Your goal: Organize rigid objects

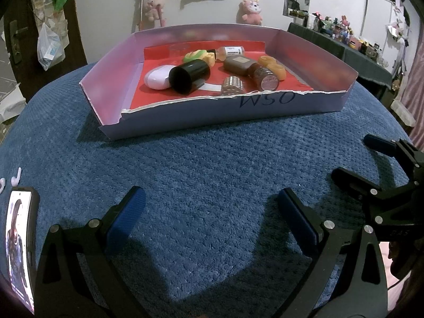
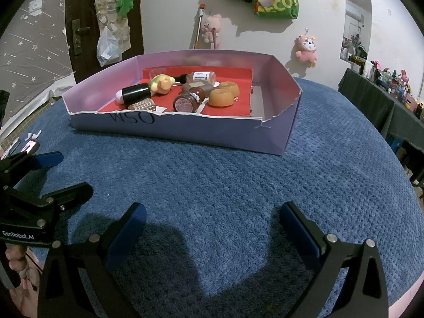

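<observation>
A shallow lilac cardboard box [image 1: 225, 111] [image 2: 212, 135] with a red floor sits on the blue towel. It holds a black cylinder [image 1: 188, 75] [image 2: 136, 92], a white case [image 1: 157, 76], a studded silver cap [image 1: 232, 86], brown bottles [image 1: 262, 76] [image 2: 189, 100], amber rings [image 1: 275, 67] [image 2: 224, 94] and a green-yellow toy [image 1: 198, 56] [image 2: 161, 83]. My left gripper [image 1: 212, 206] is open and empty over the towel, well short of the box. My right gripper [image 2: 212, 217] is open and empty, likewise short of the box.
A phone [image 1: 20, 241] lies at the towel's left edge, with white hooks [image 1: 16, 177] beside it. The right gripper shows at the right of the left wrist view [image 1: 371, 164]. A cluttered dark shelf [image 2: 384, 92] stands at the right; plush toys hang on the wall.
</observation>
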